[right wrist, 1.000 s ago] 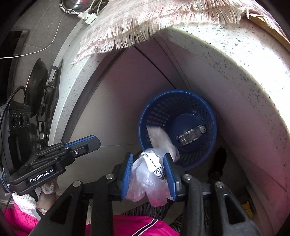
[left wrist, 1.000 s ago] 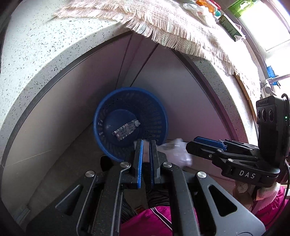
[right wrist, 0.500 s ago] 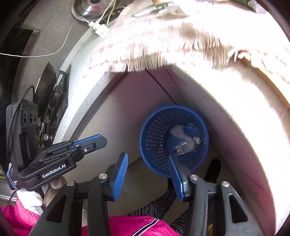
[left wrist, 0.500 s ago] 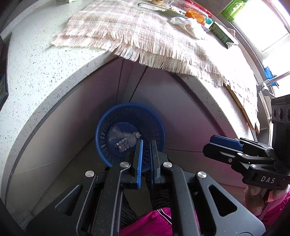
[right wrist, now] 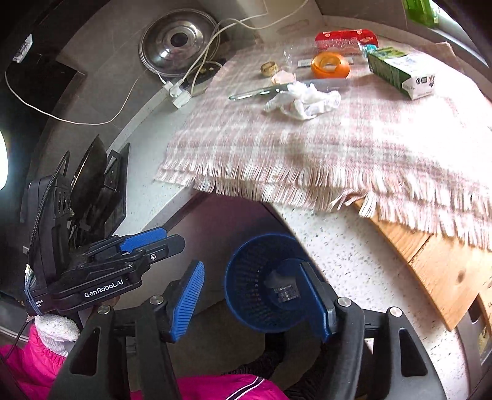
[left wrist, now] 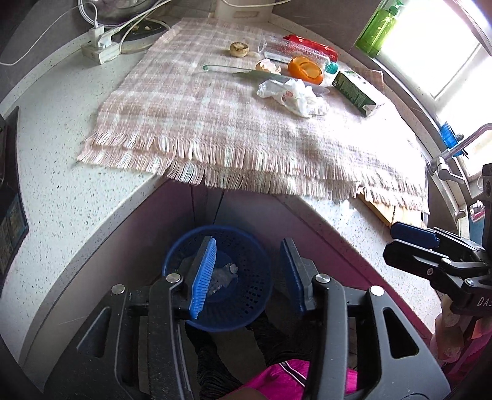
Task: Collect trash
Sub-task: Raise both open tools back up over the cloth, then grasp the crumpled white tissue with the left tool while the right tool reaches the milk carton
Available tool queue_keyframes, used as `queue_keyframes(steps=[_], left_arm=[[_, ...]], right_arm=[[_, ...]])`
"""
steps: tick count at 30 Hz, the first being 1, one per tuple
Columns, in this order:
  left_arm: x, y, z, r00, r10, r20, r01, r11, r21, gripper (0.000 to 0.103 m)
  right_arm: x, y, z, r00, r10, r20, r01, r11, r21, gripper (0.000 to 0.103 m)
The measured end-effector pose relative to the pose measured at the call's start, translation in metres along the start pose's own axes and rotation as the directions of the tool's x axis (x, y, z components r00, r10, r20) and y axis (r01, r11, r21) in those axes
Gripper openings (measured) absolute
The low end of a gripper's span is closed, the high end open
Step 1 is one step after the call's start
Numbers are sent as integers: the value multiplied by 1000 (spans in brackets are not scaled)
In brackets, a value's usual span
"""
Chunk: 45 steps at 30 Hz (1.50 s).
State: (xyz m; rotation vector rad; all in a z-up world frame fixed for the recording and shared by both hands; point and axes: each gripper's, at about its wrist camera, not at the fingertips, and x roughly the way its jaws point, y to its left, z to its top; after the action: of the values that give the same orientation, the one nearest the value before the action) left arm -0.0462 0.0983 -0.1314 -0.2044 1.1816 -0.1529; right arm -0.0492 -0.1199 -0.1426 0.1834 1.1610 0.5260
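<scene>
The left gripper (left wrist: 246,270) hangs above the floor with its jaws opening, about half spread, and nothing between the blue pads; the blue basket (left wrist: 246,307) only shows through the gap from below. The right gripper (right wrist: 252,295) is likewise opening, a little wider, and grips nothing; its pads frame the same basket without touching it.

One basket stands on the floor against the cabinet front, under the counter edge, holding a clear crumpled wrapper (left wrist: 223,275) and a second piece of pale trash beside it.

On the fringed plaid cloth (left wrist: 215,117), from left to right at its far side, lie one small round browned piece (left wrist: 239,49), one long clear utensil (left wrist: 227,70), one bit of eggshell (left wrist: 266,65), one crumpled white plastic bag (left wrist: 292,94), one orange peel cup (left wrist: 306,70), one red-labelled clear bottle (left wrist: 307,49) lying down, and one green carton (left wrist: 353,92) on its side.

The cloth covers a speckled white stone counter (left wrist: 61,190), its fringe overhanging the front edge. A white power strip (left wrist: 100,49) with cables sits at the back left, a green bottle (left wrist: 379,27) stands on the bright windowsill, and a wooden board (right wrist: 439,270) pokes from under the cloth at the right. A pink sleeve (right wrist: 37,366) shows at the bottom.
</scene>
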Motion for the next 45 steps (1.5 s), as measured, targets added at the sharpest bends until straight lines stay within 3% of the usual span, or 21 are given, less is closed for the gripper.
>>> queue_keyframes(steps=[2,17,20,24,29,37,45], left_arm=[[1,-4,10,1000,-3,16,3,1000,-4,44],[18,-28,79,995,-46,87,49,998,-34,44],[25,-37,92,994,-57,93,61,997,-44,64],[37,-49,110,993,-62,98,67,997,-45,65],[59,-60,135,994,-56,94,60,997,-39,65],[94,-66,161,995,-86,55,89,993,-72,65],[121,-69,180,999,-49,19,50,996,-71,55]], right_arm=[[-7,-4,6,999,-10,32,10,1000,1,75],[-55,-74,73,975,-110,194,100,993,60,85],[-60,-87,88,967,-139,215,129,990,62,87],[-63,-103,108,955,-175,240,166,985,55,91],[-60,-120,134,940,-225,258,221,974,43,95],[-47,-145,173,935,-261,241,263,965,26,96],[-23,-161,204,935,-296,194,307,951,-28,96]])
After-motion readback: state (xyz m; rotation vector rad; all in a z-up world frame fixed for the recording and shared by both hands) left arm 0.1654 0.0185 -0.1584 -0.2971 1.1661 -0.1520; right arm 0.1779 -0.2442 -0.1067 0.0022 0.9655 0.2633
